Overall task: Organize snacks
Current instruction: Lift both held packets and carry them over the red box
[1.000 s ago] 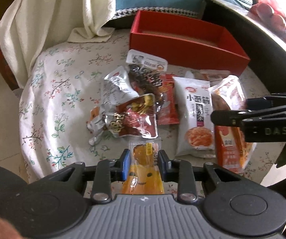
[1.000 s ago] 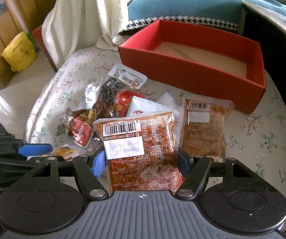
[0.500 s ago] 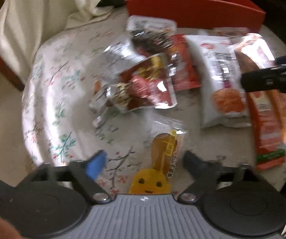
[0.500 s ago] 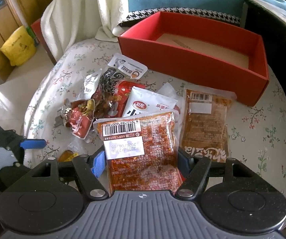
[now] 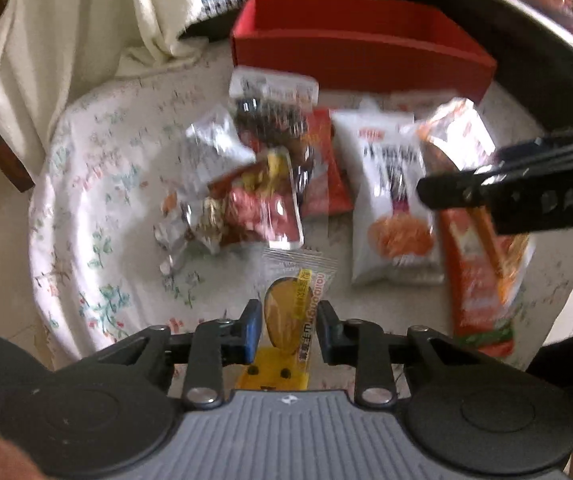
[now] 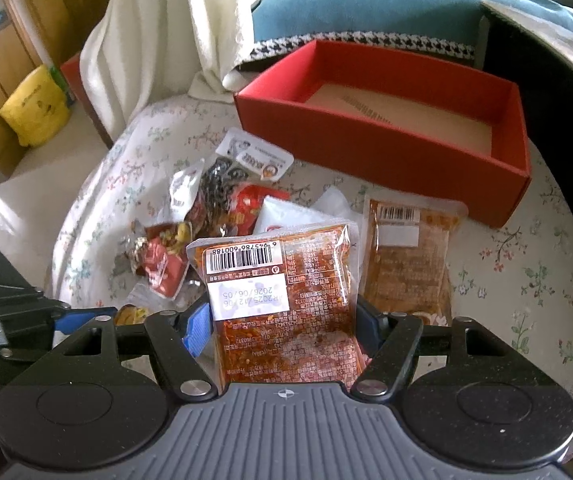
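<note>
- Snacks lie heaped on the floral table (image 6: 526, 280) before the empty red box (image 6: 386, 148).
- Left gripper (image 5: 288, 332) has just clamped onto the yellow packet (image 5: 290, 312); right gripper (image 6: 282, 328) pinches the barcoded chili packet (image 6: 282, 300).
- Advice: lift level, clear the box wall, release inside.

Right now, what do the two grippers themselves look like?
Both are alike: a grey ribbed body, two round black discs, and black linkage arms with silver pivot screws. The left gripper has one blue-padded and one dark finger; so does the right gripper. White "DAS" lettering marks the right gripper's side.
</note>
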A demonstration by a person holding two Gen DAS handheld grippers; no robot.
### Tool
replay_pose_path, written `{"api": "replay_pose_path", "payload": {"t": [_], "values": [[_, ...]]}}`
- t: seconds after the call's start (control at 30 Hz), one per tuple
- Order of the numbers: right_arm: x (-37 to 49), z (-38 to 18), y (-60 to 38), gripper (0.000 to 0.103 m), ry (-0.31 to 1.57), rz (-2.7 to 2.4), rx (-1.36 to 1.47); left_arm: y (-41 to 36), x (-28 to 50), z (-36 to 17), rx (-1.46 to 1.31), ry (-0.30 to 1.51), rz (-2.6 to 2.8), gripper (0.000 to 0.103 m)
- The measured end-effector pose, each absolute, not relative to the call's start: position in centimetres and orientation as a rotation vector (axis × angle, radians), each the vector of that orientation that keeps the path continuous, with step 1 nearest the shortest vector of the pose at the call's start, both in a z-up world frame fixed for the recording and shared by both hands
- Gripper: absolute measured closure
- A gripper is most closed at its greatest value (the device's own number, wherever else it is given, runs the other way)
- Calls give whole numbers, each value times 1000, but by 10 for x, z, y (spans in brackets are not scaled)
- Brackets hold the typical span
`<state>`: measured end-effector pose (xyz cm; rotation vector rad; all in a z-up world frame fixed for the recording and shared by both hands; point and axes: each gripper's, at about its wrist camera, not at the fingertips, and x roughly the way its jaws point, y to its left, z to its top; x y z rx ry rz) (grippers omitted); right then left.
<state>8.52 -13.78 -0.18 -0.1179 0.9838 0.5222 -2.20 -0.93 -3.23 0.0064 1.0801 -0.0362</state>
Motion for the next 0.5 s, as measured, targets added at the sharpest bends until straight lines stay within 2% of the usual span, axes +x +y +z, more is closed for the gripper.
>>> {"api": "replay_pose_path", "payload": {"t": [0.5], "values": [[121,25,-144,27,907,449,-35,0,12,17,-109,905,-78,80]]}}
